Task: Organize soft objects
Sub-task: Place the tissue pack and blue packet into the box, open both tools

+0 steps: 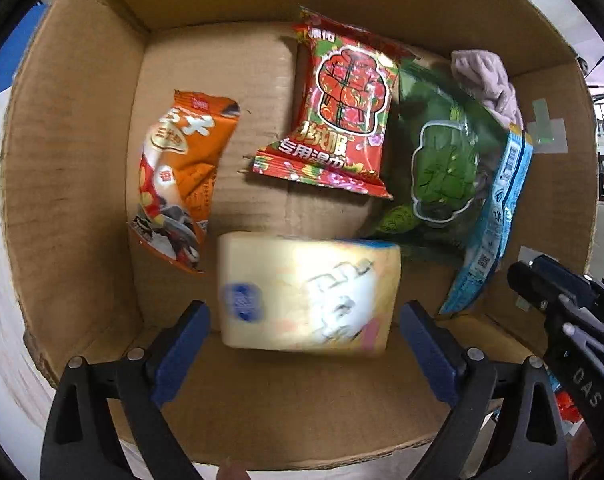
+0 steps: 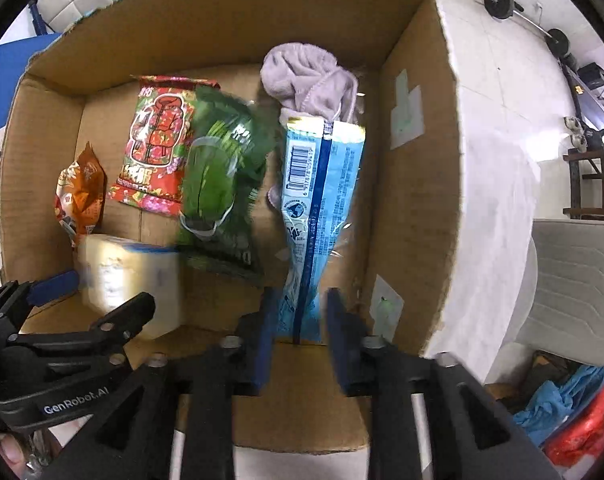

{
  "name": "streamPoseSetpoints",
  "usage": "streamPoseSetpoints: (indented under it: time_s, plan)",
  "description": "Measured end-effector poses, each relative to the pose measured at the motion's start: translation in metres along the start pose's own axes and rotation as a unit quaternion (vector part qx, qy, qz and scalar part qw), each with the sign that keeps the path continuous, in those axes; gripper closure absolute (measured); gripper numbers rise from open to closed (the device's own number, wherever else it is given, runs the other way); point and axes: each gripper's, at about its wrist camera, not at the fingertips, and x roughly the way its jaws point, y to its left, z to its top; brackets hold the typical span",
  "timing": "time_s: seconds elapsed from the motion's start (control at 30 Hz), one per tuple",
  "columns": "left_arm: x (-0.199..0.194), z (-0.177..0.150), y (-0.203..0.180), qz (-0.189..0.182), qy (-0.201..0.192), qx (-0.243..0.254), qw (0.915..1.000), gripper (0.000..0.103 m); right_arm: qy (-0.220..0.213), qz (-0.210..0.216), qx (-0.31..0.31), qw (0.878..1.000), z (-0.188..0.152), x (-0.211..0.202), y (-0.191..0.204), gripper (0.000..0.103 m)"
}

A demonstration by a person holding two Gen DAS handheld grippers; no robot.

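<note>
Left tongs (image 1: 305, 322) spread wide around yellow pack (image 1: 308, 294), right tongs (image 2: 298, 320) narrowly flanking blue packet (image 2: 322, 184); box (image 2: 414, 200) looks nearly filled.

White padded chair (image 2: 574, 280) (right side)

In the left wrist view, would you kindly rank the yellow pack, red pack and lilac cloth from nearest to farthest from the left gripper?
1. Yellow pack, between the open fingers of the left gripper.
2. Red pack, mid-box.
3. Lilac cloth, far right corner.
</note>
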Motion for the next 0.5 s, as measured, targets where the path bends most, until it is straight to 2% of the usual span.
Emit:
streamPoseSetpoints:
  time_s: [0.03, 0.27, 0.33, 0.47, 0.5]
  plan:
    - [-0.003, -0.001, 0.001, -0.001, -0.003, -0.001, 1.0, 0.006, -0.002, 0.001, 0.002, 1.0, -0.001, -0.002, -0.001, 0.055]
    - [-0.03, -0.011, 0.015, 0.011, -0.036, -0.008, 0.9993, 0.005, -0.004, 0.004, 0.008, 1.0, -0.012, -0.012, -0.007, 0.053]
    - [-0.04, -0.016, 0.019, 0.015, -0.048, -0.008, 0.9987, 0.005, -0.004, 0.009, 0.01, 1.0, -0.015, -0.014, -0.009, 0.048]
    - [-0.063, -0.03, 0.023, 0.031, -0.077, -0.009, 0.9965, 0.005, -0.009, 0.016, 0.018, 1.0, -0.029, -0.017, -0.01, 0.044]
    - [-0.068, -0.033, 0.024, 0.031, -0.086, -0.01, 0.9957, 0.005, -0.01, 0.018, 0.019, 1.0, -0.033, -0.019, -0.008, 0.039]
